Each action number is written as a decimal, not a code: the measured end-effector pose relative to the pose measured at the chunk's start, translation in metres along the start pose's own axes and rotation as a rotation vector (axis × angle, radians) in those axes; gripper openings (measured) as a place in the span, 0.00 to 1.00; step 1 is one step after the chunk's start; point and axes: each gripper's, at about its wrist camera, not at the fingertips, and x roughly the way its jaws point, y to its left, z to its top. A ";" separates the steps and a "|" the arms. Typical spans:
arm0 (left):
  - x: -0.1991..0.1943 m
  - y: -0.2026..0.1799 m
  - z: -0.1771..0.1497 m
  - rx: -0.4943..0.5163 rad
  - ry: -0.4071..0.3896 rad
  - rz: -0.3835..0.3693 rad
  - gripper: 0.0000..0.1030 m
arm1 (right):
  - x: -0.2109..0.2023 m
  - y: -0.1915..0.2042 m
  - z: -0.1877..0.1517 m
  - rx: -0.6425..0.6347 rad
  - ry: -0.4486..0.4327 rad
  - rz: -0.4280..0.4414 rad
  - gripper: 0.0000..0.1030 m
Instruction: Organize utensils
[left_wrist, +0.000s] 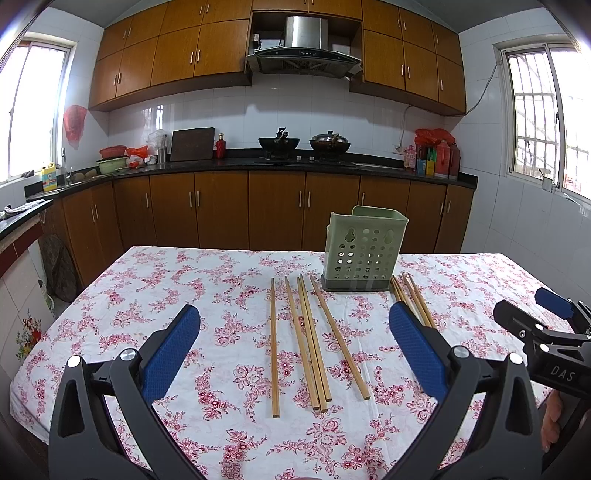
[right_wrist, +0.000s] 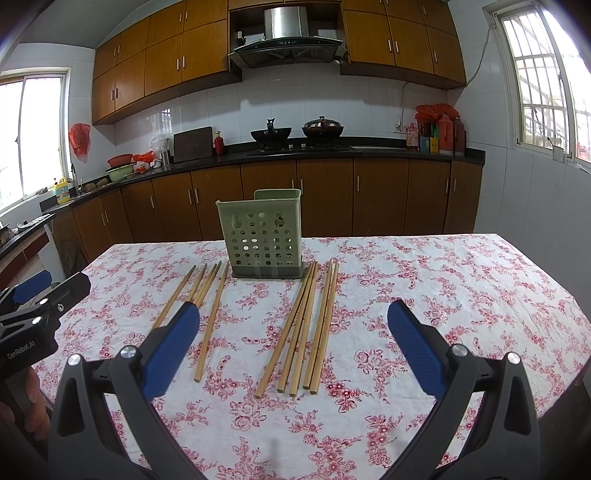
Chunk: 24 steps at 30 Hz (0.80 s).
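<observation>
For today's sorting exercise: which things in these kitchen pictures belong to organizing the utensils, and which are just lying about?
Belong to the job:
chopsticks left of holder
chopsticks right of holder
green holder
left claw, open
right claw, open

Just lying about:
woks
cutting board
bottles
basins
floral tablecloth

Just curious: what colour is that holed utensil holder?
Pale green holder, dark grey base; clearest from the right wrist.

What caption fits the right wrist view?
Open right gripper above bamboo chopsticks lying before an upright green holder.
</observation>
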 end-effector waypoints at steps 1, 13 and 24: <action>0.000 0.000 0.000 -0.001 0.001 -0.001 0.98 | 0.000 0.000 0.000 0.000 0.000 0.000 0.96; 0.000 -0.003 0.000 -0.001 0.002 -0.001 0.98 | 0.000 0.000 0.000 0.001 0.001 0.000 0.96; 0.000 -0.005 0.000 -0.001 0.003 0.000 0.98 | 0.002 -0.001 -0.002 0.002 0.003 0.001 0.96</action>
